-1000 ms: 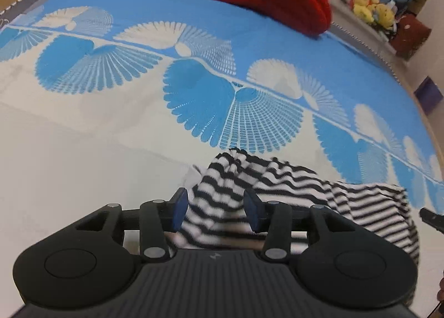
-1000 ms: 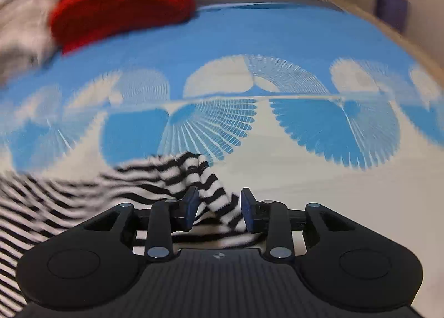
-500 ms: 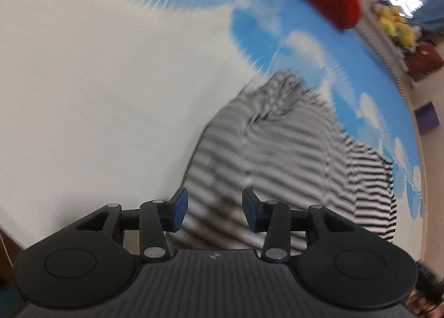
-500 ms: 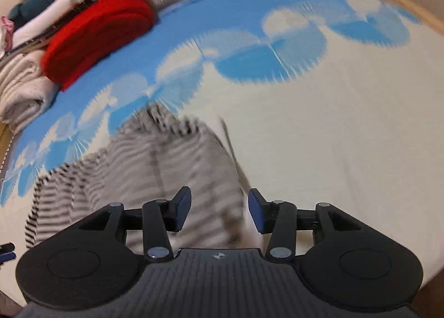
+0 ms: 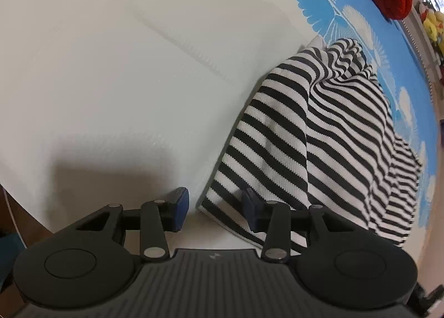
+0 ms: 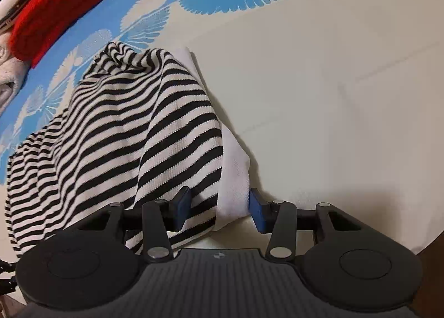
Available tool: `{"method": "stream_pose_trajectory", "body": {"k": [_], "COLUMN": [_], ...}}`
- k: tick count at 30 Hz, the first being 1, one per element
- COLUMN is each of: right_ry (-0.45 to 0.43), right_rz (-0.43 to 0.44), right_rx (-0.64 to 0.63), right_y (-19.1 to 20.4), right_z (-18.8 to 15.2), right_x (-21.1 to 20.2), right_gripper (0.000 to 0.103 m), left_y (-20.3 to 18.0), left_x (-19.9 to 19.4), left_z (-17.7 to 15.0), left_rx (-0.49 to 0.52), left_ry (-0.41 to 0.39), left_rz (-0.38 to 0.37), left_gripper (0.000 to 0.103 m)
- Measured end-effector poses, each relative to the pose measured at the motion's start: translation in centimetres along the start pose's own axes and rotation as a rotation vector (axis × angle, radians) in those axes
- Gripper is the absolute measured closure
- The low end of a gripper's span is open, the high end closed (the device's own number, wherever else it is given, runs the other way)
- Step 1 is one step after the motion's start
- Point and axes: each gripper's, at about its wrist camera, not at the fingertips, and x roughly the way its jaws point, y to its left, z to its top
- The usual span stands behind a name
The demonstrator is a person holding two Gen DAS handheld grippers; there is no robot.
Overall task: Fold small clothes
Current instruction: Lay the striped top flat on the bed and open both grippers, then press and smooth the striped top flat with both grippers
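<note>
A black-and-white striped garment point(image 5: 319, 129) lies rumpled on the bedspread point(image 5: 125, 68), one layer folded over another. My left gripper point(image 5: 215, 207) points steeply down at its near corner. It is open: the corner lies under the right finger point(image 5: 249, 207), and the left pad is clear of the cloth. In the right wrist view the striped garment point(image 6: 125, 129) and its white edge sit between the jaws of my right gripper point(image 6: 220, 207). Those jaws are open and the pads do not squeeze the cloth.
A red knitted item point(image 6: 55, 7) and pale folded cloth point(image 6: 8, 73) lie at the far side of the bedspread point(image 6: 333, 82). Plush toys point(image 5: 433, 23) sit beyond it. The bed's near edge runs just below both grippers.
Both grippers swung down over the near white part of the bedspread, bringing the striped garment's edge with them. The right jaws widened off the cloth they had pinched.
</note>
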Motion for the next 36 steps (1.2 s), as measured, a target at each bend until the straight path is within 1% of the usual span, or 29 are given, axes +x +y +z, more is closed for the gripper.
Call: {"method": "stream_pose_trajectory", "body": {"k": [2, 4, 5, 6, 7, 8, 9, 10, 11, 12, 13, 14, 15, 16, 17, 18, 19, 20, 22, 23, 25, 27, 28, 29, 30, 31, 33, 35, 36], "right_ry": [-0.004, -0.014, -0.022, -0.030, -0.039, -0.055, -0.078, -0.112, -0.167, -0.202, -0.216, -0.206, -0.164, -0.126, -0.081, -0.055, -0.059, -0.074, -0.141, -0.183, -0.253, -0.288, -0.286, -0.272, -0.252, -0.233, -0.158, -0.046, 0.004], "right_rz": [-0.009, -0.009, -0.007, -0.006, 0.000, 0.012, 0.023, 0.028, 0.032, 0.044, 0.047, 0.022, -0.010, -0.037, -0.071, -0.163, -0.256, -0.294, -0.228, -0.208, -0.164, -0.088, -0.060, -0.031, -0.014, -0.015, -0.063, -0.141, -0.176], "right_rx": [-0.019, -0.037, -0.046, -0.049, -0.047, -0.040, -0.035, -0.029, -0.016, 0.000, 0.011, 0.021, 0.048, 0.080, 0.113, 0.125, 0.116, 0.114, 0.122, 0.096, 0.008, -0.075, -0.101, -0.131, -0.165, -0.192, -0.238, -0.254, -0.253], "right_y": [0.3, 0.5, 0.5, 0.4, 0.2, 0.0, -0.1, -0.1, -0.1, -0.2, -0.5, -0.9, -1.6, -2.4, -3.2, -3.7, -3.9, -4.0, -4.1, -3.7, -2.3, -0.9, -0.2, 0.5, 1.1, 1.6, 2.4, 2.6, 2.4], "right_z": [0.2, 0.1, 0.0, 0.0, 0.1, 0.1, 0.1, 0.2, 0.2, 0.1, -0.1, -0.2, -0.2, -0.3, -0.4, -0.6, -0.7, -0.6, -0.4, -0.4, -0.3, -0.4, -0.4, -0.5, -0.5, -0.6, -1.0, -1.4, -1.6], "right_x": [0.1, -0.2, -0.5, -0.7, -1.0, -1.5, -2.0, -2.7, -3.9, -4.8, -5.3, -5.3, -4.8, -4.2, -3.4, -2.9, -2.8, -3.0, -4.1, -4.9, -6.0, -6.4, -6.3, -5.9, -5.4, -5.0, -3.4, -1.2, -0.3], "right_gripper": [0.057, 0.063, 0.071, 0.081, 0.086, 0.090, 0.092, 0.093, 0.095, 0.095, 0.095, 0.096, 0.096, 0.096, 0.103, 0.103, 0.103, 0.103, 0.102, 0.102, 0.095, 0.067, 0.064, 0.064, 0.064, 0.064, 0.064, 0.063, 0.054], "left_y": [-0.9, -1.9, -2.2, -2.4, -2.4, -2.2, -1.8, -1.4, -1.3, -1.6, -1.7, -1.6, -1.4, -1.1, -0.9, -0.7, -0.9, -1.3, -2.9, -3.7, -4.9, -5.6, -5.8, -6.1, -6.4, -7.0, -7.6, -7.8, -7.7], "left_x": [0.4, 0.6, 0.5, 0.1, -0.7, -2.0, -3.7, -4.8, -5.2, -4.8, -4.0, -3.3, -2.7, -2.2, -1.9, -2.0, -2.7, -3.7, -5.1, -5.3, -5.0, -4.2, -3.7, -3.2, -2.6, -1.7, -0.2, 1.0, 1.1], "left_z": [-0.4, -0.6, -0.6, -0.6, -0.5, -0.5, -0.4, -0.6, -0.8, -1.1, -1.2, -1.2, -1.1, -0.9, -0.8, -0.7, -0.6, -0.7, -1.2, -1.7, -2.5, -2.9, -2.8, -2.8, -2.6, -3.0, -3.1, -3.1, -3.0], "left_rx": [0.025, 0.078, 0.105, 0.126, 0.133, 0.120, 0.086, 0.059, 0.067, 0.099, 0.119, 0.127, 0.125, 0.112, 0.100, 0.093, 0.088, 0.103, 0.176, 0.212, 0.270, 0.281, 0.273, 0.265, 0.261, 0.259, 0.259, 0.258, 0.255], "left_ry": [-0.009, -0.021, -0.031, -0.051, -0.104, -0.183, -0.269, -0.321, -0.330, -0.307, -0.264, -0.221, -0.185, -0.148, -0.134, -0.146, -0.189, -0.247, -0.335, -0.351, -0.332, -0.276, -0.248, -0.223, -0.202, -0.180, -0.128, -0.096, -0.095], "left_rz": [0.022, 0.044, 0.054, 0.067, 0.096, 0.115, 0.094, 0.054, 0.062, 0.102, 0.128, 0.139, 0.151, 0.183, 0.246, 0.285, 0.285, 0.246, 0.180, 0.160, 0.118, 0.073, 0.056, 0.046, 0.044, 0.053, 0.098, 0.134, 0.135], "left_gripper": [0.061, 0.083, 0.094, 0.100, 0.101, 0.101, 0.101, 0.101, 0.101, 0.101, 0.101, 0.101, 0.100, 0.101, 0.101, 0.100, 0.099, 0.099, 0.090, 0.088, 0.083, 0.083, 0.082, 0.081, 0.076, 0.073, 0.072, 0.072, 0.071]}}
